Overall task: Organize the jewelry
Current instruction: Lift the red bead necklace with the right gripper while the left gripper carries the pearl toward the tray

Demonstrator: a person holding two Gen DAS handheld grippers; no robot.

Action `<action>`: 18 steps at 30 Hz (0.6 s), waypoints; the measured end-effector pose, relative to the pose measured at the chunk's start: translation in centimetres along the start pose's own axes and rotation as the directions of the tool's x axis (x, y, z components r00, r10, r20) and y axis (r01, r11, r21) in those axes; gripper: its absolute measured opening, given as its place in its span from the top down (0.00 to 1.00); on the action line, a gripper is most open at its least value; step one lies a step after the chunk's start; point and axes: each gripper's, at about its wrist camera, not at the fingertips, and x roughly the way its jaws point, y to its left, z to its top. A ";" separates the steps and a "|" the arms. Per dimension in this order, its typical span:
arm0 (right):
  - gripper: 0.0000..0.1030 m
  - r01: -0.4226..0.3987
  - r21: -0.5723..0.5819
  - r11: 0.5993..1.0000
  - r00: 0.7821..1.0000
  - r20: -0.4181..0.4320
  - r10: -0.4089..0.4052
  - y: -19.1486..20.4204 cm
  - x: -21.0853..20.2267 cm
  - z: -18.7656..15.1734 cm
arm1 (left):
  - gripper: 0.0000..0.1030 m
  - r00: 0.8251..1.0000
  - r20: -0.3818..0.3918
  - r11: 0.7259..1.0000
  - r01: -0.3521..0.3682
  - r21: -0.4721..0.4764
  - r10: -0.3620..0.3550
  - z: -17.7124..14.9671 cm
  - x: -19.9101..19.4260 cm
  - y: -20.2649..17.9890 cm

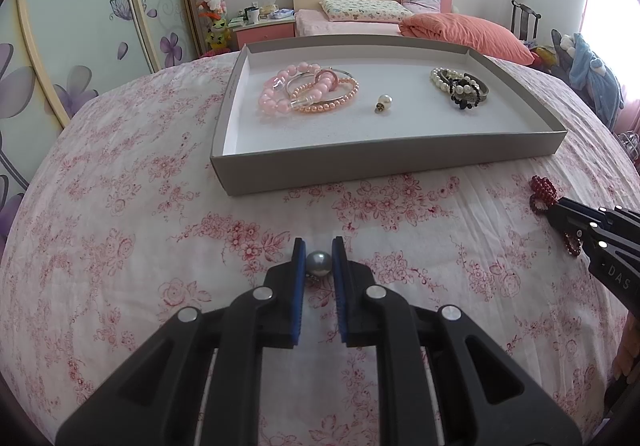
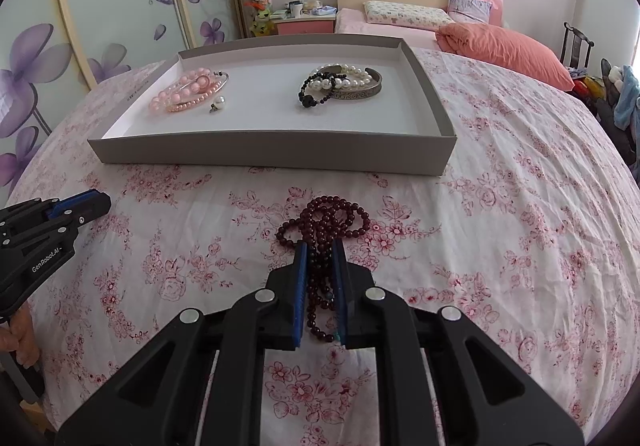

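Left wrist view: the left claw [image 1: 319, 252] pinches a grey pearl earring [image 1: 318, 264] on the flowered bedspread [image 1: 120, 205]; the right claw [image 2: 319, 258] is clamped on dark red beads [image 2: 326, 217]. The tray [image 1: 384, 161] lies straight ahead of both, beyond their tips.

Both cams ride low on their tools, tilted down at the flowery bedspread [image 1: 120, 205] and facing the grey tray [image 1: 384, 165] at 12 o'clock. Left view catches the right tool [image 1: 560, 211] at 3 o'clock, right view catches the left tool [image 2: 100, 201] at 9. They share the tray and far bed [image 2: 400, 25].
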 end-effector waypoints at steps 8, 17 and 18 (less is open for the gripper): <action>0.87 -0.003 0.004 1.000 1.000 0.001 0.003 0.0 0.1 0.0 | 0.86 1.000 0.000 1.000 0.007 -0.003 -0.007 0.1 0.2 -0.2; 0.95 -0.033 0.042 0.999 0.995 0.100 0.028 -0.8 -2.0 0.4 | 0.87 0.998 0.038 0.998 0.050 -0.042 -0.049 -0.2 -1.0 0.7; 0.95 -0.037 0.047 0.998 0.993 0.112 0.032 -0.9 -2.3 0.5 | 0.87 0.997 0.051 0.997 0.055 -0.049 -0.052 -0.1 -1.4 0.9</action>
